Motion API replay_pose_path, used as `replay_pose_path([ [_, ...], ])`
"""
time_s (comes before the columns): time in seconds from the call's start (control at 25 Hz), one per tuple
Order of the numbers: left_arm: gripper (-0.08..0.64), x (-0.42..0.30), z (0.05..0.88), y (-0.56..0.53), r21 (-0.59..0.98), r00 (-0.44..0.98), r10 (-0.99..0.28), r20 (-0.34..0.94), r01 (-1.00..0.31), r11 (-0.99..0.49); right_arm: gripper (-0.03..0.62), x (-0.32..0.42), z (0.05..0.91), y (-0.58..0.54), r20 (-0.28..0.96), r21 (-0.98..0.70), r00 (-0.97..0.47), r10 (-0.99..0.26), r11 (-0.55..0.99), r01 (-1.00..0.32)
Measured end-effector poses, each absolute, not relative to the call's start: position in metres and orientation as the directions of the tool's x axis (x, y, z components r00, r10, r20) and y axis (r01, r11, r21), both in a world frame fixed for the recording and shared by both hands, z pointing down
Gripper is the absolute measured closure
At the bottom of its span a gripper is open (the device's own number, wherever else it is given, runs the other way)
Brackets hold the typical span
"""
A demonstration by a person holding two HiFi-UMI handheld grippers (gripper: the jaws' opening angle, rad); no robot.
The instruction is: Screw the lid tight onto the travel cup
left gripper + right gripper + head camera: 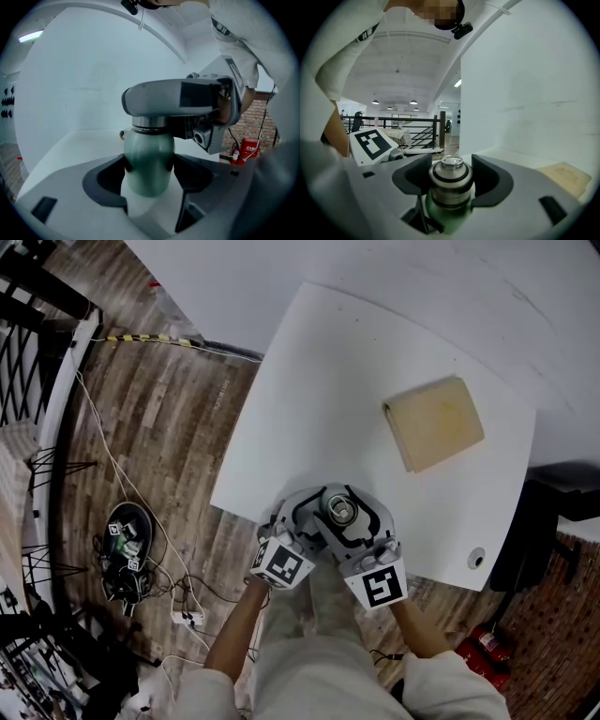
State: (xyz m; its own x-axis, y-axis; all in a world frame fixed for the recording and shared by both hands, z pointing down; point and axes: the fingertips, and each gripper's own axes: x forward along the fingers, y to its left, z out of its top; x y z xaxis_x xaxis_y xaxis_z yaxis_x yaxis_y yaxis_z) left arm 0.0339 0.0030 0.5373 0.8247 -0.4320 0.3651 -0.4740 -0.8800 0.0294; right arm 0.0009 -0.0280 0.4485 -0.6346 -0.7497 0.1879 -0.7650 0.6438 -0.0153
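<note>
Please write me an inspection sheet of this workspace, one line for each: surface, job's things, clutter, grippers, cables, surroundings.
Surface: white table, mostly bare.
Job's things: green travel cup at the table's near edge, with the steel lid sitting on top.
Clutter: one tan flat block on the table, apart from the cup.
Grippers: left gripper, jaws shut on the cup's body; right gripper, jaws shut on the lid.
Cables: loose cables and a power strip on the wooden floor left of the table.
Surroundings: black railing, a device with markers on the floor, red fire extinguisher.
</note>
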Motion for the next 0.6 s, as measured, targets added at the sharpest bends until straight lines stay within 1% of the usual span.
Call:
replay_pose_path([
  [0.16,0.235,0.034,0.538,0.003,0.029,0.824,-0.432,0.367,-0.474,-0.880,0.334,0.007,0.450,-0.031,0.191,-0.004,-0.513,-0.837,0.522,-0.853],
  [0.36,0.235,0.036,0.538,0.002,0.026,0.823,-0.435,0.367,-0.476,-0.879,0.333,0.013,0.452,-0.034,0.203,-0.002,-0.424,-0.883,0.433,-0.902],
  [0.48,0.235,0.035,0.538,0.002,0.029,0.822,-0.436,0.366,-0.478,-0.878,0.333,0.013,0.454,-0.033,0.214,0.001,-0.400,-0.891,0.410,-0.912],
  [0.6,0.235,0.035,0.539,0.003,0.031,0.823,-0.435,0.367,-0.478,-0.878,0.331,0.011,0.457,-0.030,0.220,-0.030,-0.442,-0.870,0.447,-0.894],
])
